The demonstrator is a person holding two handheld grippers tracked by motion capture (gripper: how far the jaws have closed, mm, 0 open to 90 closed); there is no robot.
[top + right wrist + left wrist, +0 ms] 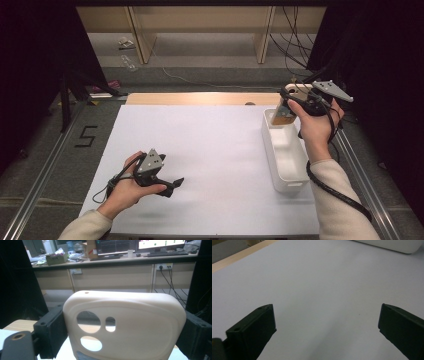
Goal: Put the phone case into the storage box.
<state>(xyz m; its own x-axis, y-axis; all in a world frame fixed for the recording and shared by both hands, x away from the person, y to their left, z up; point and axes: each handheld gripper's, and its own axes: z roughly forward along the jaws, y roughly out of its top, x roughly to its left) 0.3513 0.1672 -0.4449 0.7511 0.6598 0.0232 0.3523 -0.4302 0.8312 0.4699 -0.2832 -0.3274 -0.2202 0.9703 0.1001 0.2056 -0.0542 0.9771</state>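
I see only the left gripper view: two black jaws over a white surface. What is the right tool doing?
Observer: The right tool is shut on a cream phone case, one jaw on each side edge.
Operator: Where is it compared to the white bin?
Observer: In the high view the phone case hangs above the far end of the white bin, not inside it yet.
Operator: And my left tool, is it holding something?
Observer: No, the left tool is open, low over the white table sheet, to the left of the bin.
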